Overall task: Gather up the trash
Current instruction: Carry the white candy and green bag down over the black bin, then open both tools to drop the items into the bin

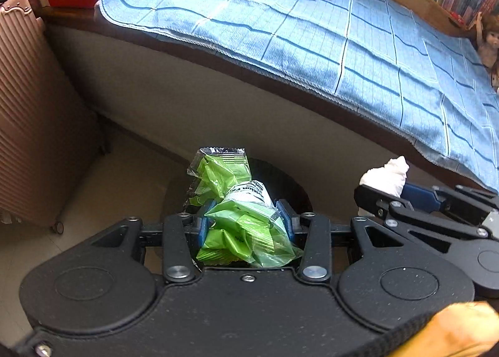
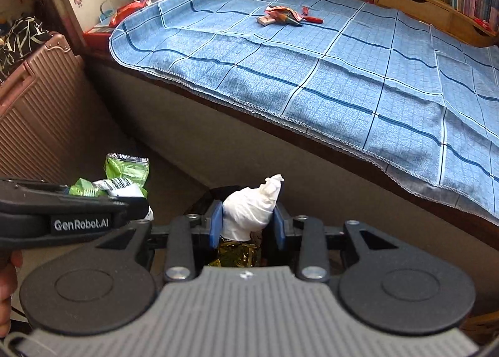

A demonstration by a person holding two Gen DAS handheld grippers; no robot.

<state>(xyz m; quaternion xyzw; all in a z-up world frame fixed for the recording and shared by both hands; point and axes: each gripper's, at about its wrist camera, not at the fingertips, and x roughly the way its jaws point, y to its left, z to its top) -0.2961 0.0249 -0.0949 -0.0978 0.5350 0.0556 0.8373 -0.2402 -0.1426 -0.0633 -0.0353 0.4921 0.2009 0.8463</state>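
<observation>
While both hang over bin (image 2: 218,193), L jaws clamp green wrapper (image 1: 240,216), R jaws clamp tissue wad (image 2: 249,213).

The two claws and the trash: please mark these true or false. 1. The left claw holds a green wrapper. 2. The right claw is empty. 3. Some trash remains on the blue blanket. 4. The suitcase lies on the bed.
1. True: the left claw is shut on the green wrapper.
2. False: the right claw grips a white tissue wad.
3. True: wrappers lie on the blue blanket.
4. False: the suitcase stands on the floor.
</observation>
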